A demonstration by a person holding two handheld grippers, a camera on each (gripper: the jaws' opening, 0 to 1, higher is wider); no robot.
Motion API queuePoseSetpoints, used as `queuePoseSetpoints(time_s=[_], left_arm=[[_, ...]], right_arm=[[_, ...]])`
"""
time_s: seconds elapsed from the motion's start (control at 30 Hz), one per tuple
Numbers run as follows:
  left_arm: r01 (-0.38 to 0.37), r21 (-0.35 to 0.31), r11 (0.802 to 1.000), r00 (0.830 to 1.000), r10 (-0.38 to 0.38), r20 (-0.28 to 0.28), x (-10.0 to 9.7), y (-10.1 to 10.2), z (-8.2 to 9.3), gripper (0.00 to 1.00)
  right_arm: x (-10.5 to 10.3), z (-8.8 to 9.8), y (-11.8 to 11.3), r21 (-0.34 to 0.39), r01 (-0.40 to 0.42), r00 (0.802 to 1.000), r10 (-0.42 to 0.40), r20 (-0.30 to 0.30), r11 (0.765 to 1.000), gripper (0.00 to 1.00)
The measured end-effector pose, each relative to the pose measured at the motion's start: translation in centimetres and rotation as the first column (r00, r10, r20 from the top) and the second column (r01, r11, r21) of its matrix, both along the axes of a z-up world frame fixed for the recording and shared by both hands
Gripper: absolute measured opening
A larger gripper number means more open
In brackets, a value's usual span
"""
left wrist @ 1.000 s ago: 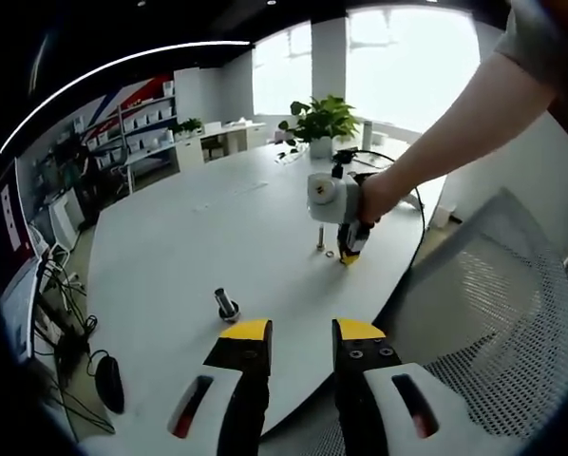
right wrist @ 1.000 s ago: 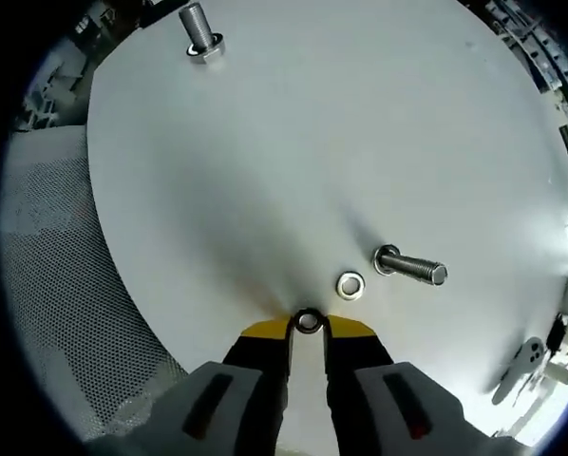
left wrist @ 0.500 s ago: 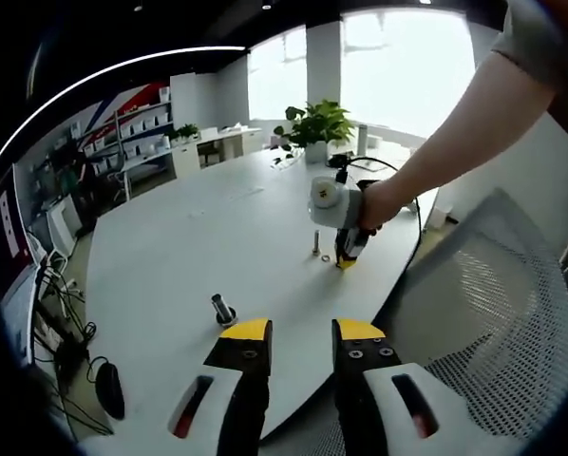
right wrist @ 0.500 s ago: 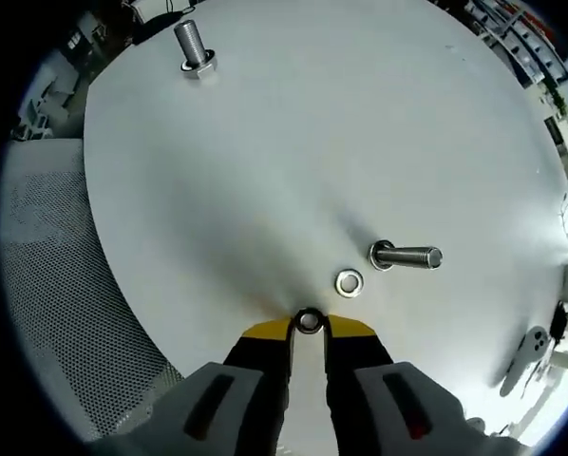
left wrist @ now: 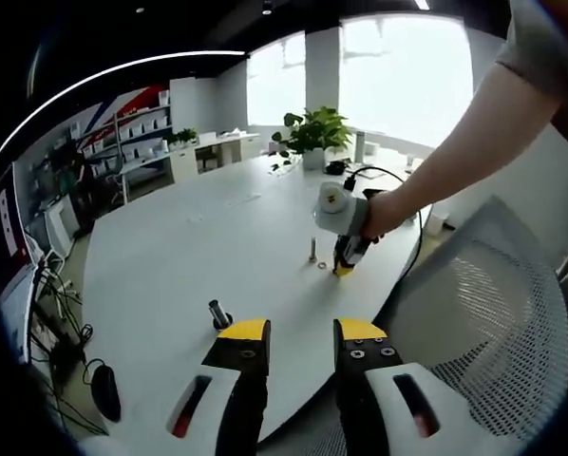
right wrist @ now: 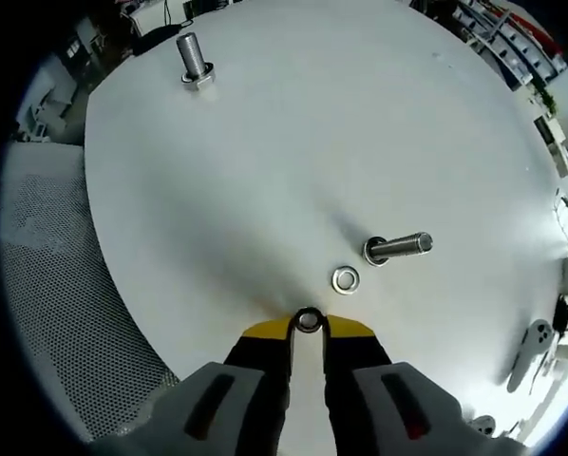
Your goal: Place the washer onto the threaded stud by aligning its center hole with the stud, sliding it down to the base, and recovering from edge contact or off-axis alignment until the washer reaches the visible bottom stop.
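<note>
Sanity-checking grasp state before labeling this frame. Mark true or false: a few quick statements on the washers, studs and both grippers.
1. The right gripper is pinching a washer at its tips. True.
2. A second washer lies flat on the table beside the near stud. True.
3. That second washer is already threaded onto the near stud. False: it lies beside the stud's base.
4. The left gripper holds a washer. False: its jaws stand apart with nothing between them.
5. A far stud also stands on the table. True.

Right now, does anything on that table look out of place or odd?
Nothing looks broken or spilled. One washer lies loose on the table beside the near stud, not on it, while the right gripper pinches another washer.
</note>
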State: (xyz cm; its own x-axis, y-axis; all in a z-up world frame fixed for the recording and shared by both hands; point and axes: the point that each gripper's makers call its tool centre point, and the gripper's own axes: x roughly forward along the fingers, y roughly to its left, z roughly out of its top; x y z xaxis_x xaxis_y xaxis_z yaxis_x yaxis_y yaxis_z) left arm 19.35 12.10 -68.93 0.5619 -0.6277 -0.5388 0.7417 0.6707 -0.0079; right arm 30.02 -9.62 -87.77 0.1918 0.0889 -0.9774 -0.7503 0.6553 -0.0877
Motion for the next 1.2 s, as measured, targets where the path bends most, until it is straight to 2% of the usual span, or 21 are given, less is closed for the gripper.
queuePoseSetpoints(time_s=[0.07,0.17,0.43,0.5,0.53,0.6,0.7,0.83,1.03,1.1,1.17,1.2], left_arm=[[-0.001,-0.003,1.0,1.0,0.001,-0.004,0.0,0.0,0.0,0.25],[0.002,-0.008,1.0,1.0,-0.002,-0.009,0.0,0.0,-0.1,0.25],[0.003,-0.015,1.0,1.0,-0.003,0.006,0.0,-0.1,0.3,0.26],[0.005,-0.026,1.0,1.0,-0.005,0.01,0.0,-0.2,0.4,0.27],[0.008,-0.032,0.999,1.0,-0.008,0.013,-0.1,-0.2,0.6,0.27],[0.012,-0.035,0.999,1.0,-0.011,0.013,-0.1,-0.3,0.6,0.27],[0.016,-0.027,1.0,1.0,-0.015,0.016,-0.2,-0.3,0.5,0.26],[0.019,-0.027,0.999,1.0,-0.019,0.019,-0.2,-0.4,0.6,0.26],[0.03,-0.014,0.999,0.999,-0.03,0.024,-0.3,-0.4,0.5,0.26],[0.022,-0.02,1.0,0.999,-0.022,0.026,-0.3,-0.3,0.6,0.25],[0.02,-0.024,1.0,1.0,-0.019,0.02,-0.3,-0.3,0.6,0.25],[0.021,-0.023,1.0,1.0,-0.021,0.02,-0.3,-0.3,0.5,0.25]], right_arm=[[-0.2,0.1,-0.5,-0.013,-0.005,1.0,0.005,0.006,1.0,0.13],[-0.1,0.7,-0.8,0.021,0.032,0.999,-0.032,0.019,0.999,0.13],[0.5,3.4,-1.6,0.032,0.048,0.997,-0.049,0.051,0.998,0.13],[0.1,3.8,-1.3,0.054,0.061,0.998,-0.062,0.024,0.997,0.13],[0.0,4.1,-1.3,0.053,0.057,0.998,-0.058,0.025,0.997,0.13],[0.2,4.8,-1.6,0.03,0.022,0.998,-0.024,0.062,0.999,0.13],[0.7,6.1,-1.5,0.052,0.032,0.995,-0.037,0.092,0.998,0.13],[1.0,7.1,-1.4,0.05,0.012,0.995,-0.017,0.096,0.999,0.13],[2.9,9.4,-1.2,0.049,0.002,0.989,-0.01,0.15,0.999,0.13],[3.5,9.7,-1.1,0.047,-0.004,0.987,-0.004,0.162,0.999,0.13],[3.8,9.4,-0.8,0.044,-0.008,0.989,0.002,0.149,0.999,0.13],[3.9,9.2,-0.7,0.019,-0.037,0.989,0.034,0.143,0.999,0.13]])
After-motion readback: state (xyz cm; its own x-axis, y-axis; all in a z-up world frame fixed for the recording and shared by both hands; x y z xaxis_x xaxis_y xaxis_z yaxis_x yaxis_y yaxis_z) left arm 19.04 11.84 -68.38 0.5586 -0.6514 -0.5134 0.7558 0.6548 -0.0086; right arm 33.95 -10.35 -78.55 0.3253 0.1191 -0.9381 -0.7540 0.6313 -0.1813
